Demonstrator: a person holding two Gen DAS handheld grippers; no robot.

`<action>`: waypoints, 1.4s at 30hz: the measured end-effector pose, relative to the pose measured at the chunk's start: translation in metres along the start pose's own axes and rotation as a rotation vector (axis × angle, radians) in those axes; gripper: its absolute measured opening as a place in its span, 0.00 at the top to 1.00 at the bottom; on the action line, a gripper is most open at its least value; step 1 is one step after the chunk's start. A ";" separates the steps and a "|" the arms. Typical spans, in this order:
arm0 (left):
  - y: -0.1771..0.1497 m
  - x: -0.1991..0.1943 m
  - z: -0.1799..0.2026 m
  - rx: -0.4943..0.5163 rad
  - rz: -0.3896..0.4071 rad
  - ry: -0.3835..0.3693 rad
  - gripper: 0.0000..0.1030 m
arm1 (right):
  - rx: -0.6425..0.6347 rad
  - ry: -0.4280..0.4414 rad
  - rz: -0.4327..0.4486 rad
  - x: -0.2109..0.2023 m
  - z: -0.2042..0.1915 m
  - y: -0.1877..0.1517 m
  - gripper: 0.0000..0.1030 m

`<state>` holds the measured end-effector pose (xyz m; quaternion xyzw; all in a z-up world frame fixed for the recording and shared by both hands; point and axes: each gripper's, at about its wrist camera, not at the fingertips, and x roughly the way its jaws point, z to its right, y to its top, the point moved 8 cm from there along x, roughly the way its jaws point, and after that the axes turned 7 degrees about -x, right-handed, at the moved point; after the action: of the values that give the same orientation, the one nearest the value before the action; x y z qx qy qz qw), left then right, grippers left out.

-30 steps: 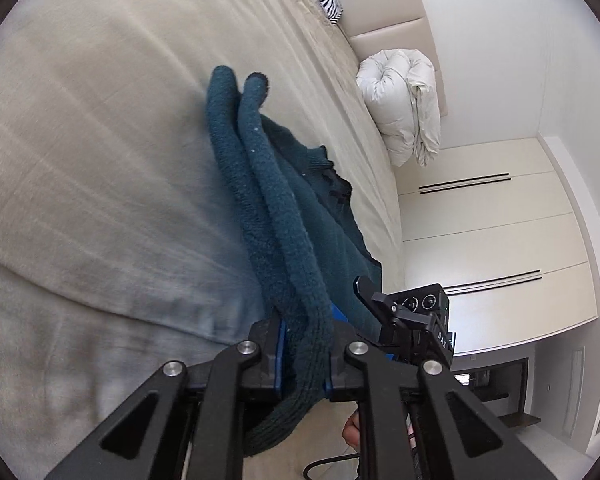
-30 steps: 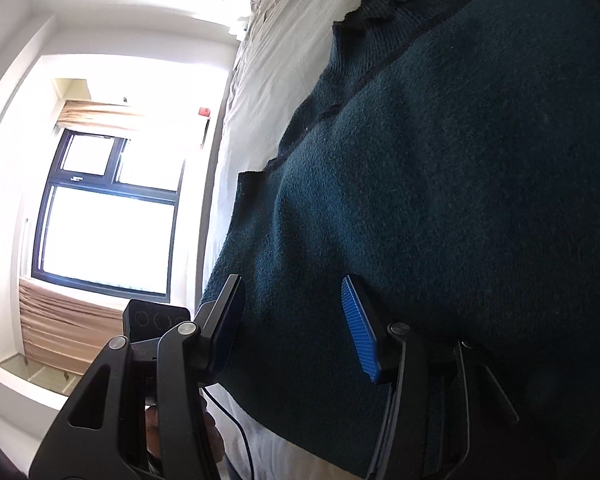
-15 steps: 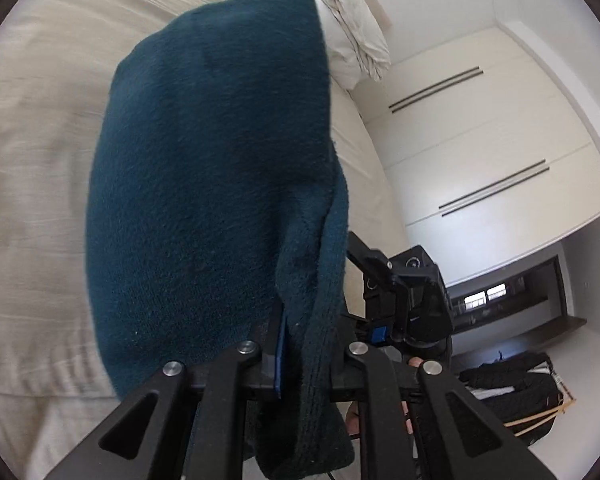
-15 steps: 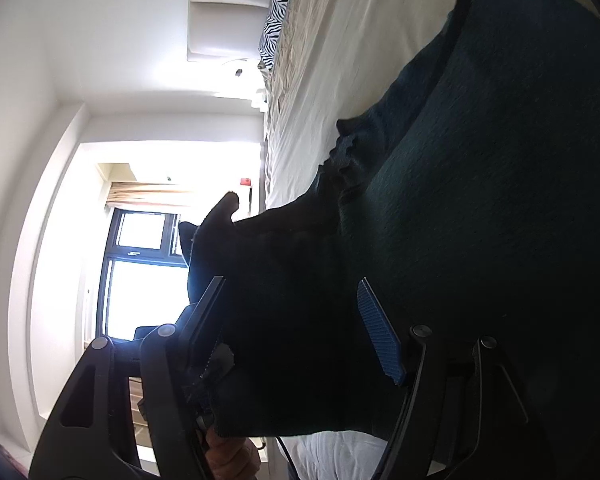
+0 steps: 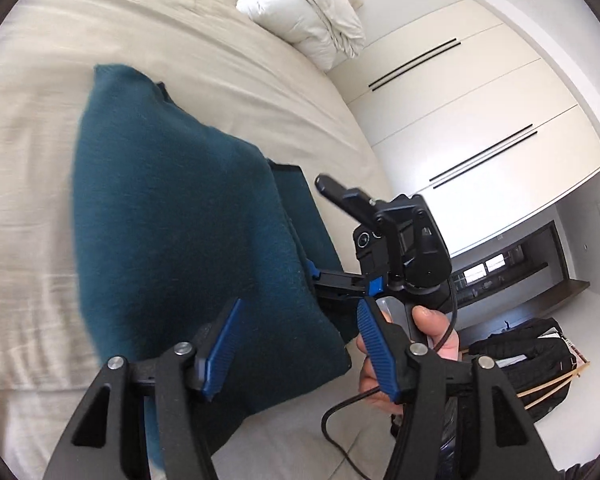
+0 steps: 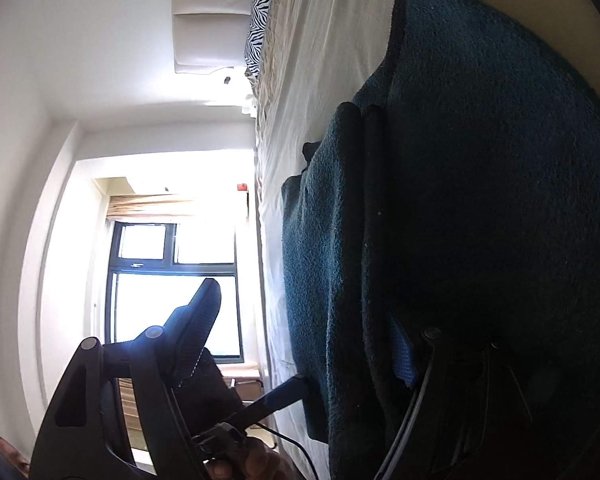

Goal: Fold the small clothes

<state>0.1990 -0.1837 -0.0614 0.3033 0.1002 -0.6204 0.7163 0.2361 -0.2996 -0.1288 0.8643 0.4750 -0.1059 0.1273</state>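
1. Knitwear in dark teal, a small sweater (image 5: 188, 248), was seen lying on the beige bedspread (image 5: 52, 184) near the bed's near edge, with one part doubled over another so that a lower layer showed along its right side.
2. The left gripper (image 5: 300, 344) was found with its jaws parted; they had just been opening, and the sweater's near corner was seen in front of the gap, with neither blue pad (image 5: 220, 350) pressing on it.
3. The right gripper (image 5: 332, 236) was seen from the left wrist view at the sweater's right edge, held by a hand (image 5: 428, 340) with a black cable looping below it.
4. In the right wrist view the right gripper (image 6: 304, 320) was shown with jaws wide apart; they had just been opening. One finger (image 6: 196, 328) was seen clear of the cloth against the window (image 6: 172, 280), while the other pad (image 6: 402, 356) was seen lying against the sweater's (image 6: 480, 200) dark folds. No clamping of the fabric was made out.
5. A rolled white duvet (image 5: 304, 8) was seen at the bed's far side, and a zebra-print pillow (image 6: 258, 28) near the headboard.
6. White wardrobe doors (image 5: 480, 120) and a black bag (image 5: 528, 364) on the floor were seen beyond the bed.
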 end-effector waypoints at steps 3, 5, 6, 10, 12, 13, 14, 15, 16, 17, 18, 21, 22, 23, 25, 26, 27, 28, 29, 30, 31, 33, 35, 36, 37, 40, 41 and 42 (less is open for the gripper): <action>-0.007 -0.017 -0.008 -0.038 0.026 -0.020 0.40 | -0.081 -0.129 -0.056 0.009 -0.003 -0.007 0.32; -0.008 -0.019 -0.018 -0.059 0.029 -0.013 0.40 | -0.145 -0.222 -0.086 0.015 -0.004 -0.010 0.42; -0.010 -0.021 -0.024 -0.075 0.026 -0.007 0.40 | -0.167 -0.263 -0.096 0.018 -0.003 -0.011 0.53; -0.019 -0.031 -0.037 -0.107 0.025 -0.025 0.40 | -0.226 -0.400 -0.110 0.011 0.006 -0.008 0.84; -0.018 -0.033 -0.036 -0.103 0.025 -0.027 0.40 | -0.272 -0.445 -0.105 0.010 -0.001 -0.010 0.86; -0.015 -0.033 -0.035 -0.101 0.025 -0.026 0.40 | -0.293 -0.461 -0.101 0.006 -0.004 -0.009 0.87; -0.015 -0.036 -0.036 -0.098 0.026 -0.025 0.40 | -0.310 -0.473 -0.097 0.003 -0.007 -0.006 0.87; -0.015 -0.036 -0.036 -0.096 0.026 -0.025 0.40 | -0.325 -0.484 -0.090 -0.003 -0.010 -0.004 0.87; -0.015 -0.036 -0.035 -0.093 0.027 -0.023 0.39 | -0.334 -0.494 -0.079 -0.005 -0.013 -0.001 0.87; -0.016 -0.036 -0.034 -0.091 0.028 -0.019 0.39 | -0.341 -0.500 -0.065 -0.012 -0.015 0.003 0.88; -0.016 -0.036 -0.034 -0.088 0.028 -0.016 0.38 | -0.344 -0.502 -0.053 -0.017 -0.017 0.007 0.88; -0.016 -0.026 -0.028 -0.086 0.024 -0.014 0.38 | -0.350 -0.512 -0.035 -0.037 -0.018 0.015 0.88; -0.016 -0.026 -0.027 -0.087 0.025 -0.013 0.38 | -0.348 -0.522 -0.032 -0.042 -0.015 0.017 0.88; -0.016 -0.025 -0.026 -0.087 0.025 -0.013 0.38 | -0.342 -0.531 -0.025 -0.048 -0.013 0.017 0.88; -0.013 -0.020 -0.022 -0.083 0.022 -0.010 0.38 | -0.322 -0.540 -0.008 -0.058 -0.005 0.019 0.88; -0.013 -0.019 -0.020 -0.079 0.019 -0.007 0.38 | -0.310 -0.539 -0.002 -0.062 -0.002 0.018 0.88; -0.013 -0.018 -0.019 -0.077 0.016 -0.005 0.38 | -0.299 -0.541 -0.001 -0.067 0.004 0.019 0.88; -0.012 -0.016 -0.017 -0.076 0.013 -0.002 0.38 | -0.292 -0.543 -0.002 -0.069 0.006 0.015 0.88; -0.013 -0.015 -0.016 -0.077 0.011 -0.001 0.38 | -0.285 -0.546 -0.003 -0.072 0.011 0.014 0.88; -0.012 -0.014 -0.016 -0.076 0.009 0.003 0.38 | -0.279 -0.542 -0.002 -0.073 0.015 0.013 0.88; -0.011 -0.012 -0.016 -0.075 0.008 0.007 0.38 | -0.274 -0.534 0.000 -0.072 0.017 0.012 0.88; -0.009 -0.009 -0.015 -0.071 0.004 0.021 0.38 | -0.274 -0.530 0.005 -0.070 0.018 0.011 0.88; -0.006 -0.007 -0.013 -0.069 0.005 0.030 0.38 | -0.275 -0.528 0.008 -0.071 0.021 0.014 0.88; -0.004 -0.006 -0.013 -0.070 0.006 0.032 0.38 | -0.279 -0.528 0.009 -0.076 0.022 0.013 0.88; -0.002 -0.005 -0.014 -0.070 0.009 0.033 0.38 | -0.279 -0.527 0.012 -0.076 0.015 0.012 0.88; 0.002 -0.004 -0.014 -0.066 0.017 0.036 0.36 | -0.285 -0.530 0.011 -0.079 0.011 0.011 0.88; 0.003 -0.003 -0.014 -0.066 0.017 0.037 0.36 | -0.287 -0.531 0.013 -0.086 0.012 0.013 0.88; 0.005 0.000 -0.014 -0.065 0.015 0.039 0.34 | -0.287 -0.532 0.011 -0.089 0.014 0.014 0.88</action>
<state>0.2065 -0.1754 -0.0707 0.2928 0.1319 -0.6053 0.7283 0.2000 -0.3820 -0.1134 0.7818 0.4303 -0.2597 0.3689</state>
